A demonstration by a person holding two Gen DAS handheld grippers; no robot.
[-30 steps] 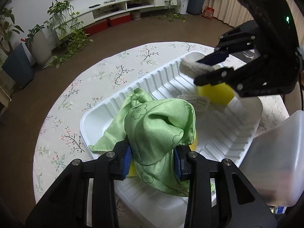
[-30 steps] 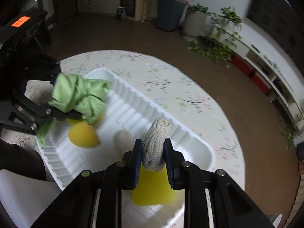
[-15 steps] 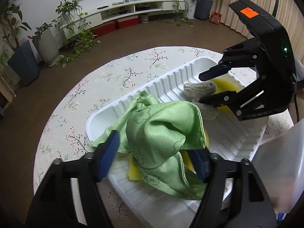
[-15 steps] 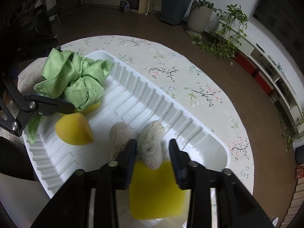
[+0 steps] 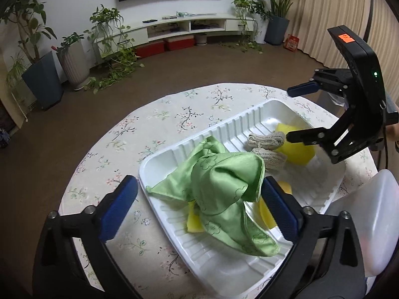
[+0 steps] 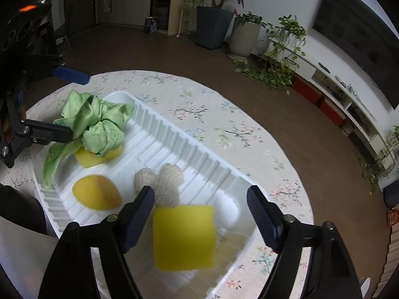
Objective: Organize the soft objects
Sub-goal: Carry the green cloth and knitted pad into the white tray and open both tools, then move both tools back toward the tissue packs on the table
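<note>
So both grips have been let go since a second ago. The green cloth [image 5: 224, 186], which was pinched tight between the pads of the left gripper [image 5: 199, 206] back then, is now left bunched in the near end of the white tray [image 5: 159, 159]. The jaws are spread wide and opening further, with the cloth between them but pressed by neither pad; the right-hand pad is just beside its folds, the left-hand one is well clear. A yellow sponge [image 5: 193, 224] is partly covered by the cloth, just ahead of the jaws.

Same story on the other side. The knitted beige roll [image 6: 169, 186] that was clamped upright in the right gripper [image 6: 199, 214] a second ago has been dropped into the tray, next to a second beige roll [image 6: 144, 178], just ahead of the left-hand pad. Those jaws are opening too, and nothing is gripped. A yellow square sponge [image 6: 183, 236] is seen lying between them, blurred, untouched by either pad. A rounded yellow-orange sponge [image 6: 96, 195] sits off to the left of the jaws.

The tray is set on a round table with a floral tablecloth [image 5: 159, 114].
</note>
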